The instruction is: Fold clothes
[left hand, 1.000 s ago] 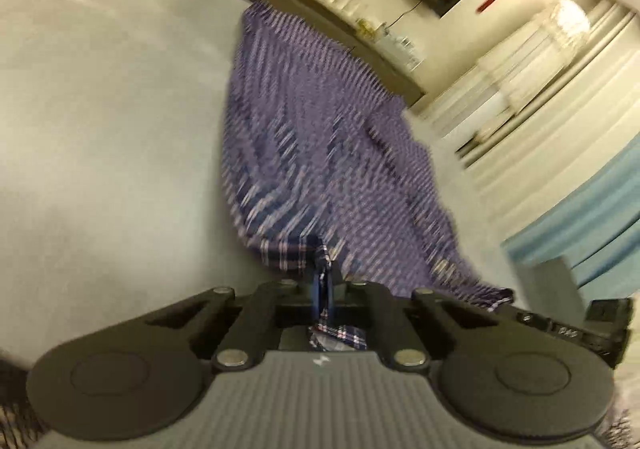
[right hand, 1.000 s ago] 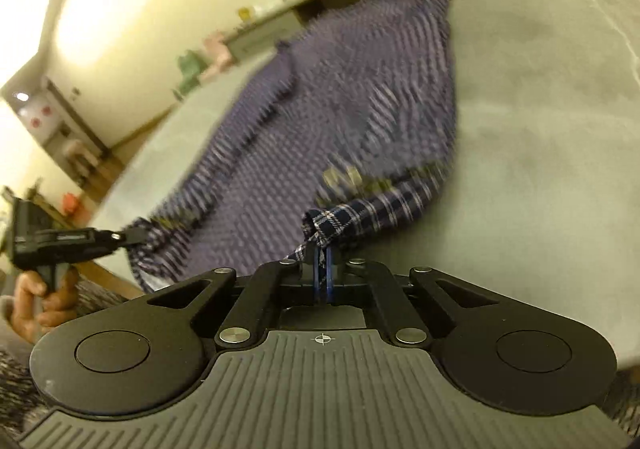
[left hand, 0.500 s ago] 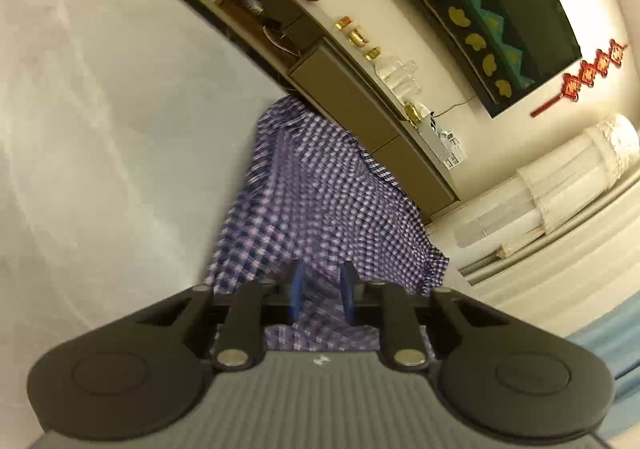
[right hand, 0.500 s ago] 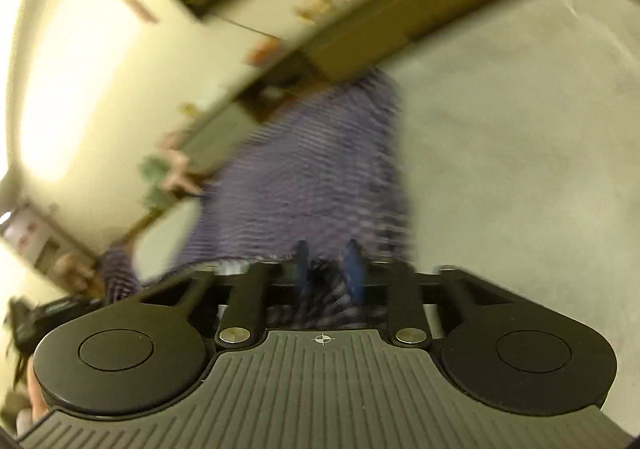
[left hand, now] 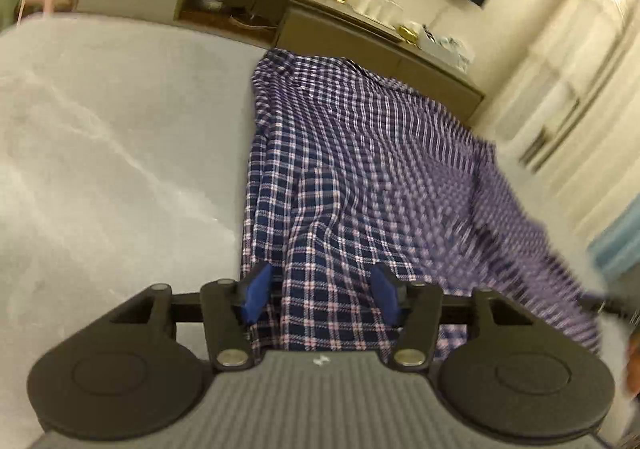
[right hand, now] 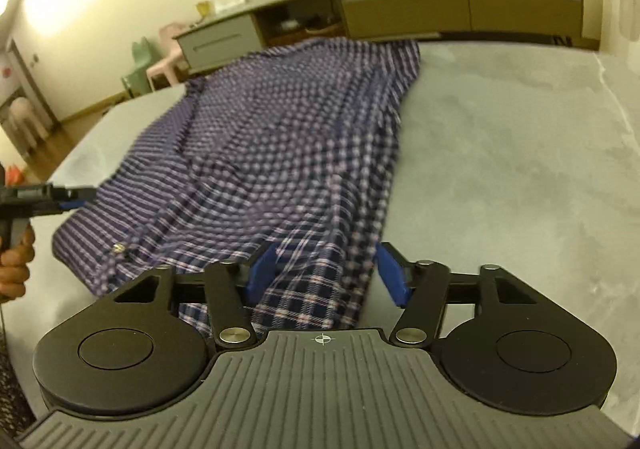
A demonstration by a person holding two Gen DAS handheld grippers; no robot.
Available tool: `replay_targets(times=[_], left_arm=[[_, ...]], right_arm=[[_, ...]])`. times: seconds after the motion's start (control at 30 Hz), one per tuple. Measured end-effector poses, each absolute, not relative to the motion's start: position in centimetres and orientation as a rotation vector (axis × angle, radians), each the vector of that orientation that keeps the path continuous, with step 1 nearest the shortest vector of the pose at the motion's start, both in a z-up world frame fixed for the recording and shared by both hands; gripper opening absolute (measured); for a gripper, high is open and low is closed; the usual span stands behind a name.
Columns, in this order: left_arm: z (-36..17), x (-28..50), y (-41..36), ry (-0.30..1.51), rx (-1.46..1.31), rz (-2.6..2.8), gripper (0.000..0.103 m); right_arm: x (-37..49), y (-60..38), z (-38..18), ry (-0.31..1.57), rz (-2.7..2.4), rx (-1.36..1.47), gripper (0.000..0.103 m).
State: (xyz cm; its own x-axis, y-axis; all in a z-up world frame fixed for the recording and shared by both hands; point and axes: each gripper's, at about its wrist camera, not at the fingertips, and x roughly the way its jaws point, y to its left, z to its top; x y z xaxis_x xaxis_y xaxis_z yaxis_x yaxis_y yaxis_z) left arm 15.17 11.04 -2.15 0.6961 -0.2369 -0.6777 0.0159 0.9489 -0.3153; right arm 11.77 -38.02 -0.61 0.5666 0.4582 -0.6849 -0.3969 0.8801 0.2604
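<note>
From here I see a wide grey table (right hand: 520, 153) with the shirt (right hand: 272, 145) spread along it, one end reaching toward the far edge by the sideboard (right hand: 440, 9) and the near hem right at my tongs. The shirt lies mostly opened out, a ridge of cloth running down its length and one flank bunched (the picture is blurred there, so I cannot say how many layers). No tidy folded packet shows in either view, so I judge the folding proper is left to do; whether this spread is a lay-out before a fold or a stage between folds, I cannot settle.

The left tongs (left hand: 320, 297) stand parted, blue pads wide, with the hem lying loose between them, nothing pinched. The right tongs (right hand: 328, 273) are likewise splayed over the hem's other corner, gripping nothing. In the right view, the left tongs show at the shirt's side, held by a hand (right hand: 16, 261).
</note>
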Motion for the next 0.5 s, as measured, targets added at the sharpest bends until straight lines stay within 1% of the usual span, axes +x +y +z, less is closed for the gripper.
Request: replay_targets(times=[0.03, 0.07, 0.1, 0.13, 0.2, 0.23, 0.3, 0.33, 0.4, 0.43, 0.5], left_arm=[[-2.0, 15.0, 10.5, 0.765, -0.25, -0.139, 0.039], [-1.8, 14.9, 10.0, 0.741, -0.208, -0.135, 0.032], [-1.5, 14.9, 9.8, 0.724, -0.186, -0.136, 0.032], [-1.2, 14.9, 9.6, 0.71, -0.168, -0.139, 0.032], [-0.8, 15.1, 9.4, 0.705, -0.156, -0.152, 0.032], [-0.8, 15.5, 9.4, 0.702, -0.15, -0.148, 0.034], [-1.0, 16.1, 9.5, 0.715, -0.162, -0.156, 0.042], [-1.1, 16.6, 9.5, 0.727, -0.172, -0.164, 0.046], [-1.4, 17.5, 9.2, 0.757, -0.187, -0.171, 0.046], [-1.7, 17.7, 9.1, 0.767, -0.187, -0.163, 0.043], [-2.2, 18.4, 8.9, 0.768, -0.18, -0.146, 0.019]], right_arm=[[12.0, -37.9, -0.7, 0.828, 0.503, 0.081, 0.037], [12.2, -37.7, -0.8, 0.827, 0.503, 0.083, 0.024], [12.4, -37.5, -0.9, 0.827, 0.503, 0.084, 0.019], [12.6, -37.4, -1.1, 0.827, 0.503, 0.085, 0.018], [13.0, -37.0, -1.3, 0.826, 0.503, 0.088, 0.018], [13.2, -36.8, -1.4, 0.826, 0.503, 0.089, 0.019], [13.6, -36.5, -1.6, 0.825, 0.503, 0.092, 0.025], [13.8, -36.3, -1.7, 0.825, 0.503, 0.093, 0.031], [14.2, -36.0, -1.9, 0.825, 0.503, 0.095, 0.031], [14.4, -35.8, -2.0, 0.824, 0.503, 0.097, 0.031], [14.9, -35.5, -2.2, 0.835, 0.504, 0.094, 0.022]])
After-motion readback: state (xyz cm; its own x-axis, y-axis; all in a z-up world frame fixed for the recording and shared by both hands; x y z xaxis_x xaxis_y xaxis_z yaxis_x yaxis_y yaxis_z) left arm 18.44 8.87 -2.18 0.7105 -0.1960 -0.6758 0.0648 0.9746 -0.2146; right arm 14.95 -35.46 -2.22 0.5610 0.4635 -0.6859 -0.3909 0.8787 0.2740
